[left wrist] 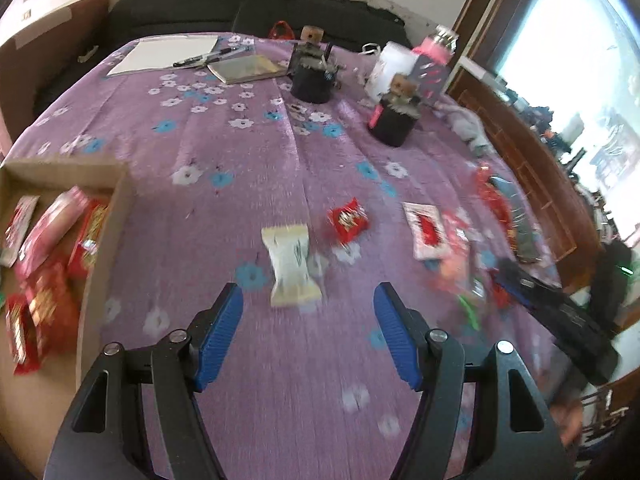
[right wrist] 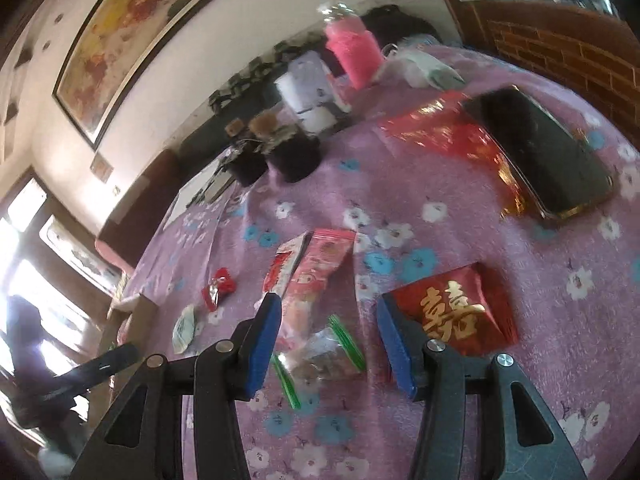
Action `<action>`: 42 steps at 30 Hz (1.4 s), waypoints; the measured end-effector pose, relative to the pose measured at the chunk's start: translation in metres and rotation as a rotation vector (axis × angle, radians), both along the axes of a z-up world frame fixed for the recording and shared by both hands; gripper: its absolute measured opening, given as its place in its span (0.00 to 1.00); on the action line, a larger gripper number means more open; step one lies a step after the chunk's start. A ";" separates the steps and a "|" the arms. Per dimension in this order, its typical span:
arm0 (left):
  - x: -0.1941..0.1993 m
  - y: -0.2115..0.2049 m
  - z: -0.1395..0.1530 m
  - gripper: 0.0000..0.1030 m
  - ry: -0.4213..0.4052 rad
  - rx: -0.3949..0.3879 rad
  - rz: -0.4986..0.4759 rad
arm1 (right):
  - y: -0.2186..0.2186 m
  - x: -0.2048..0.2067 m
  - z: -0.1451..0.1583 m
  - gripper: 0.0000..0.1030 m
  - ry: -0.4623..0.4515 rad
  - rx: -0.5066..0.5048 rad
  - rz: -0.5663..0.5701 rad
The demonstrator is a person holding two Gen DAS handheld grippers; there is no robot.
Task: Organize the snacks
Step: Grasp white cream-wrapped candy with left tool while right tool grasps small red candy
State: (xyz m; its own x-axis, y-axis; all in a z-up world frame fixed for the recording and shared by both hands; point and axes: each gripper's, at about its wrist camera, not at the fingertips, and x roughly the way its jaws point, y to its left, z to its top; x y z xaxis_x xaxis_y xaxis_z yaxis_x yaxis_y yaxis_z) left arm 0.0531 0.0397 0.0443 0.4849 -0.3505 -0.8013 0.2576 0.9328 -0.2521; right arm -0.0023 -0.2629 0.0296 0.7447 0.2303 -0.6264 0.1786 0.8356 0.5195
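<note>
My left gripper (left wrist: 308, 294) is open and empty above the purple flowered cloth. A cream snack packet (left wrist: 291, 267) lies just ahead between its fingers. A small red candy packet (left wrist: 348, 222) and a flat white-and-red packet (left wrist: 427, 231) lie further right. A cardboard box (left wrist: 116, 220) at the left holds several red and pink snack packets (left wrist: 44, 236). My right gripper (right wrist: 326, 304) is open and empty over a clear packet with green edges (right wrist: 324, 354). A pink packet (right wrist: 316, 272) lies ahead and a red packet with gold characters (right wrist: 452, 308) lies by the right finger.
Two dark pots with dried plants (left wrist: 312, 74) (left wrist: 394, 120) stand at the back. A pink bottle (right wrist: 354, 46), a paper roll (right wrist: 306, 94), a notebook and pens (left wrist: 240, 64) are there too. A black phone (right wrist: 540, 148) lies on a red foil bag (right wrist: 448, 132). The table edge runs along the right.
</note>
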 end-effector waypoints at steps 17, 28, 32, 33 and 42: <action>0.004 -0.020 -0.016 0.17 -0.071 0.132 -0.049 | -0.032 -0.023 0.029 0.56 -0.119 -0.072 -0.141; -0.062 0.025 0.030 0.17 -0.099 -0.125 -0.066 | -0.019 -0.014 0.016 0.56 -0.068 -0.067 -0.078; -0.078 0.058 0.034 0.17 -0.102 -0.158 -0.013 | 0.009 0.000 0.016 0.56 -0.034 -0.001 0.039; -0.080 0.067 0.033 0.17 -0.094 -0.161 0.003 | 0.018 0.008 0.016 0.56 -0.021 0.035 0.084; -0.093 0.140 0.029 0.17 -0.089 -0.208 0.143 | 0.114 0.097 0.009 0.54 0.141 -0.009 0.264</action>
